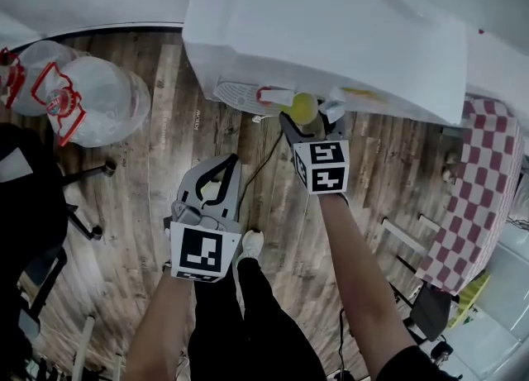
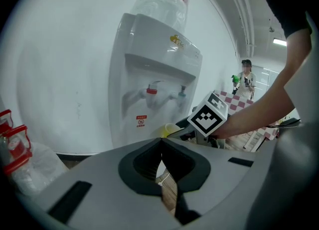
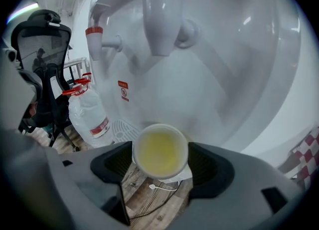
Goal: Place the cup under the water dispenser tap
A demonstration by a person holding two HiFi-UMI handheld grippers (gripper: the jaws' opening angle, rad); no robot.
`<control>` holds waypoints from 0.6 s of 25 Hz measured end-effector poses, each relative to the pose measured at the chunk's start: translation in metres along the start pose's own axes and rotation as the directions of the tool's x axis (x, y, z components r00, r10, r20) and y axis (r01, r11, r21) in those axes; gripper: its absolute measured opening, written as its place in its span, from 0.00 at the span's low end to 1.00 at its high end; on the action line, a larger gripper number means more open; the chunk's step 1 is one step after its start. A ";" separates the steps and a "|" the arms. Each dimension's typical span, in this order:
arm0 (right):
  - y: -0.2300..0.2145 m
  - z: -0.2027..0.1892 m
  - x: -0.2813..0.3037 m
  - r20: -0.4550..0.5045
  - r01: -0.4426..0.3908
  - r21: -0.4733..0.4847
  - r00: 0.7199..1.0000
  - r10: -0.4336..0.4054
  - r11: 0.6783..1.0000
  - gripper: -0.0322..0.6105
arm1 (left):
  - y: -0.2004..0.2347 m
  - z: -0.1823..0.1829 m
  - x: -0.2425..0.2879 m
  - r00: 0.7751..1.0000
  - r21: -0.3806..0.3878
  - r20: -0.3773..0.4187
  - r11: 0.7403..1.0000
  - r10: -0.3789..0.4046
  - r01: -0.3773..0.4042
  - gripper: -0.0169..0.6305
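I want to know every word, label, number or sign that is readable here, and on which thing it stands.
No text reads clearly.
On the water dispenser, a red-and-white sticker: too small to read.
On its upper front, a yellow emblem: blurred.
On the water bottle, a red label: blurred.
The square markers: black-and-white patterns, no letters.

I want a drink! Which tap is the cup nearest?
The blue-topped tap, right above the cup in the right gripper; the red-topped tap is off to one side.
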State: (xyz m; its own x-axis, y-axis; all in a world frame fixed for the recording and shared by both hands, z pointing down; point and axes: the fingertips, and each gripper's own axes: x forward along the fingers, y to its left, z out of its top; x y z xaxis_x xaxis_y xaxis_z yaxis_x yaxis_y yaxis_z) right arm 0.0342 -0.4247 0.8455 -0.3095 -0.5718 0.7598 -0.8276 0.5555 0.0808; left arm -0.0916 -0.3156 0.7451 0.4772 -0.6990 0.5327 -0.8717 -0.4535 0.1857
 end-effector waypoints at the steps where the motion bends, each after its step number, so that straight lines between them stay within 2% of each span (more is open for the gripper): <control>1: 0.000 0.000 -0.001 -0.001 -0.003 -0.002 1.000 0.003 1.000 0.58 | -0.001 0.000 0.000 1.000 0.001 -0.001 1.000 0.000 0.000 0.05; 8: -0.003 -0.001 -0.024 0.010 0.001 0.016 1.000 -0.001 1.000 0.58 | -0.008 0.006 -0.006 1.000 0.018 0.002 1.000 0.004 -0.005 0.05; 15: 0.010 0.001 -0.085 0.058 -0.027 0.009 0.998 0.027 1.000 0.56 | -0.024 0.023 -0.025 0.999 -0.009 0.012 0.999 0.039 -0.039 0.05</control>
State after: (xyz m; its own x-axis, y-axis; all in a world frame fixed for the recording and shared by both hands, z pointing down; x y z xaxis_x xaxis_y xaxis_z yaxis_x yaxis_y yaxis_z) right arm 0.0512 -0.3712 0.7814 -0.3580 -0.5906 0.7232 -0.8231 0.5653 0.0542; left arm -0.0796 -0.2997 0.7083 0.4439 -0.7230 0.5293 -0.8906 -0.4209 0.1720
